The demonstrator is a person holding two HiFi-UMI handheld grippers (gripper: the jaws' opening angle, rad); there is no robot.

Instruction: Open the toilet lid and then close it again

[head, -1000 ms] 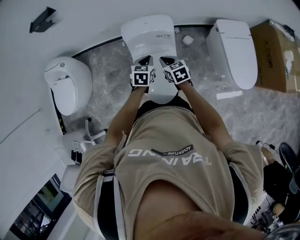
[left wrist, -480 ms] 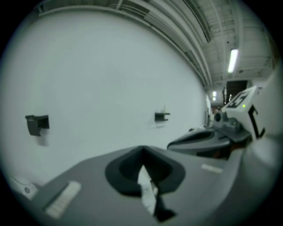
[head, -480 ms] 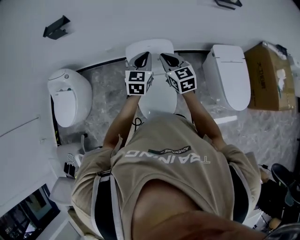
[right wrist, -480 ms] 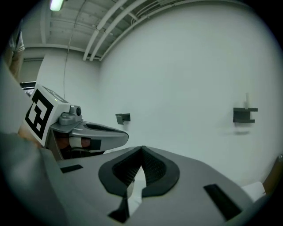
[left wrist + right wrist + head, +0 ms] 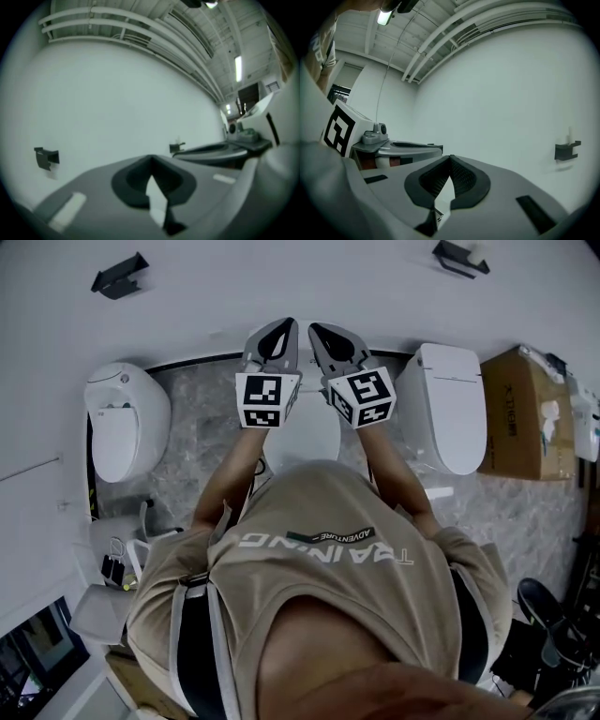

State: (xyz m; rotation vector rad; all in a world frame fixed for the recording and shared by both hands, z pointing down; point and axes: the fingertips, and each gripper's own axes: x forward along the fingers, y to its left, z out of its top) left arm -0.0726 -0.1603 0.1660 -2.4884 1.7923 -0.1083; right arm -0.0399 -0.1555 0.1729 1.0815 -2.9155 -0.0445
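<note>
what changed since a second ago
The left gripper and right gripper have risen from over the middle toilet and now point at the wall, jaws shut, gripping nothing visible. Whether the lid came up is hidden behind them. The left-hand toilet, right-hand toilet and cardboard box stayed put.

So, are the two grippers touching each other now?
Apart. The head view shows a plain gap running the whole length between the left gripper and the right gripper. The toilet shows through it.
</note>
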